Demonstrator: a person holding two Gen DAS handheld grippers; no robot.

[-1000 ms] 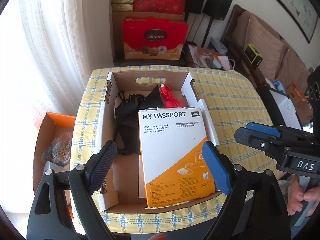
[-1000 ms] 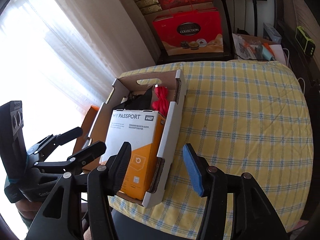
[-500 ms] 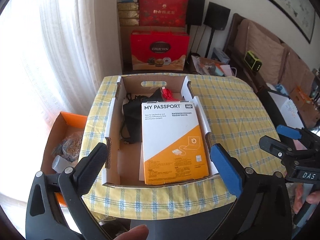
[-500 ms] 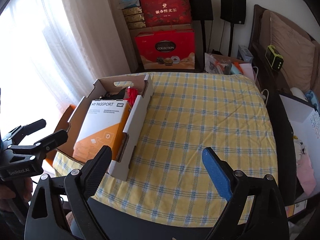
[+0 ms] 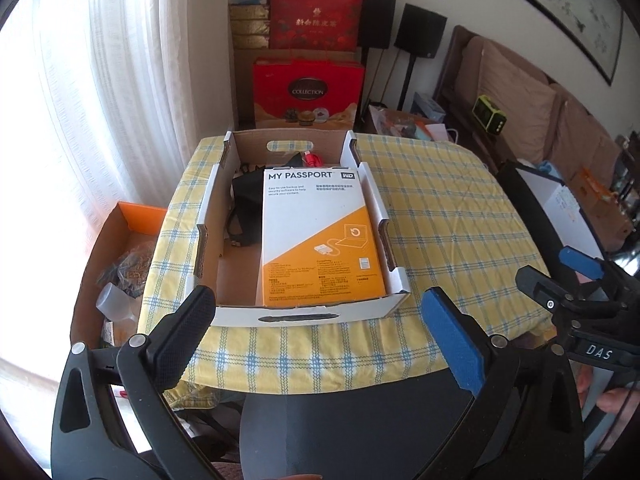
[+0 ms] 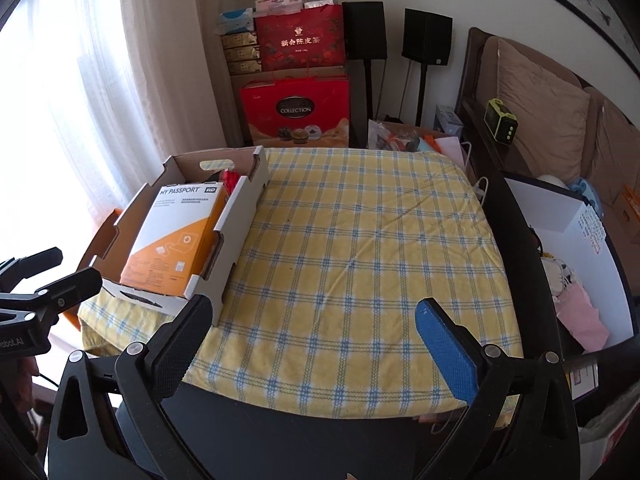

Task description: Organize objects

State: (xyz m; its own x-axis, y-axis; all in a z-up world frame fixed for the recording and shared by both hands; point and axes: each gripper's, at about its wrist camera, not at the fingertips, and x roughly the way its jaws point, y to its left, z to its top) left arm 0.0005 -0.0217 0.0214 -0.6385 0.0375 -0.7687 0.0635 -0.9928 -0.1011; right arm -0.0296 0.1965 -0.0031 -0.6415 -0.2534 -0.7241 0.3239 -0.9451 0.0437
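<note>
An open cardboard box (image 5: 308,316) stands on the left part of the yellow checked tablecloth (image 5: 448,216). Inside it a white and orange "My Passport" carton (image 5: 316,236) lies flat, beside a black pouch with cables (image 5: 246,208) and a red cable (image 5: 311,157) at the far end. My left gripper (image 5: 316,300) hangs open in front of the box's near wall, touching nothing. My right gripper (image 6: 313,306) hovers over the cloth (image 6: 360,240) to the right of the box (image 6: 240,216). Its jaws are opening and nothing is between them. The carton (image 6: 176,236) shows there too.
An orange-walled carton (image 5: 116,264) with small items sits on the floor to the left of the table. Red gift bags (image 5: 308,92) and two black speakers (image 6: 426,40) stand behind it. A sofa and a white board (image 6: 580,248) line the right side. Curtains hang at the left.
Both grippers have drawn back from the box toward the table's near edge, and their jaws have widened. The right view has swung right, off the box and over the cloth.
</note>
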